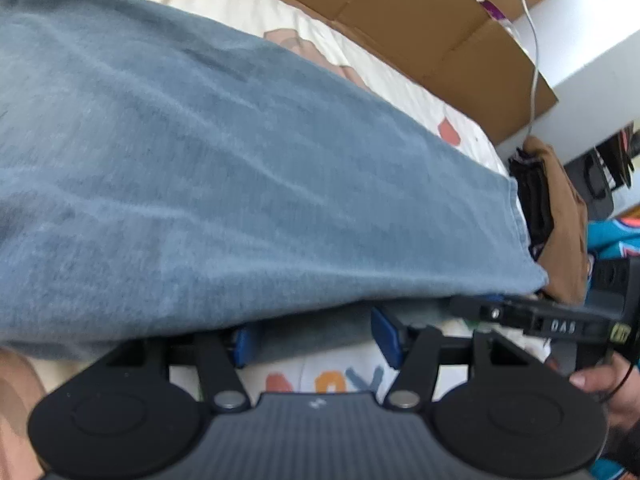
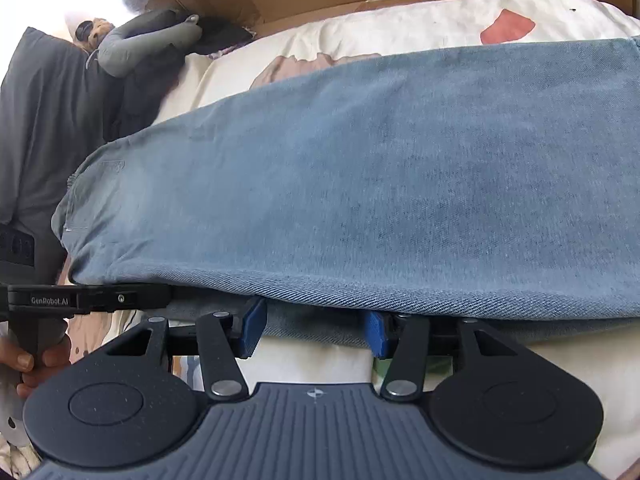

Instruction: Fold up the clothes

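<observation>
A pair of blue jeans (image 1: 240,168) lies stretched across a cream printed bedsheet (image 1: 348,380), folded along its length. In the left wrist view its near folded edge overhangs the fingertips of my left gripper (image 1: 316,340), which is open, blue pads wide apart, with a lower denim layer in the gap. The right wrist view shows the same jeans (image 2: 360,184) with my right gripper (image 2: 314,332) open at their near edge, denim lying between its pads. The waist end (image 2: 92,200) is at the left there. Each gripper shows sideways in the other's view.
Brown cardboard (image 1: 420,28) stands along the far side of the bed. A brown and black pile (image 1: 560,216) and teal clothing (image 1: 616,236) lie past the jeans' hem. Dark grey bedding (image 2: 48,120) and a grey neck pillow (image 2: 152,36) sit beyond the waist end. A hand (image 2: 24,364) holds the left gripper.
</observation>
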### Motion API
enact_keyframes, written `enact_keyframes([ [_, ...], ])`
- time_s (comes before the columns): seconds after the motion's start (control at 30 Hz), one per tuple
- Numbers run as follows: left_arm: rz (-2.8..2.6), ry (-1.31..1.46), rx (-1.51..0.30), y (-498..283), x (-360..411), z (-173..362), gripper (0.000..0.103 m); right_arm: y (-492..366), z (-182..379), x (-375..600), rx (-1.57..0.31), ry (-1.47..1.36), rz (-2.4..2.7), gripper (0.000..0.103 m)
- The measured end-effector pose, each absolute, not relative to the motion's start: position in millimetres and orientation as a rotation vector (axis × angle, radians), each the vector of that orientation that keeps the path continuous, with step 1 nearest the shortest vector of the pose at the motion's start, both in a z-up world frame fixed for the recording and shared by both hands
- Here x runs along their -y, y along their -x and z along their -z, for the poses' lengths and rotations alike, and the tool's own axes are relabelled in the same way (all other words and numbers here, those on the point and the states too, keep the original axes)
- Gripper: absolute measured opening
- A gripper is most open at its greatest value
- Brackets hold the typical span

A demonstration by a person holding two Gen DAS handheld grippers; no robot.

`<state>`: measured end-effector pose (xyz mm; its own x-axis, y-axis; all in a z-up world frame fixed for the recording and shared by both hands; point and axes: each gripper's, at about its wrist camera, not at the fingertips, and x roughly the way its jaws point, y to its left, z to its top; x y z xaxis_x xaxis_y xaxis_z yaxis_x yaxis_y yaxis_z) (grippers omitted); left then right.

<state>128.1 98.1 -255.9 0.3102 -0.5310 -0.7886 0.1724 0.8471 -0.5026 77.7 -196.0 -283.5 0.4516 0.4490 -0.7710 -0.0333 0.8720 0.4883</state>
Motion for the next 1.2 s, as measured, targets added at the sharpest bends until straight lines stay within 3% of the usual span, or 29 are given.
enact_keyframes([
  [0.2, 0.477, 0.398, -1.181, -121, -107, 252, 0.062, -69, 285, 203, -1.095, -0.529, -0.324, 0.057],
  [0.53, 0.312, 0.781, -1.192, -124, -161, 262, 0.062, -64, 281, 207, -1.113, -0.715, -0.416, 0.057],
  [1.0, -0.042, 0.999, -0.967, -97, -239, 255, 0.062, -81, 268, 193, -1.137, -0.638, -0.475, 0.057],
  [1.2, -0.200, 0.918, -0.866, -88, -268, 235, 0.055, -83, 273, 199, -1.140, -0.652, -0.445, 0.057],
])
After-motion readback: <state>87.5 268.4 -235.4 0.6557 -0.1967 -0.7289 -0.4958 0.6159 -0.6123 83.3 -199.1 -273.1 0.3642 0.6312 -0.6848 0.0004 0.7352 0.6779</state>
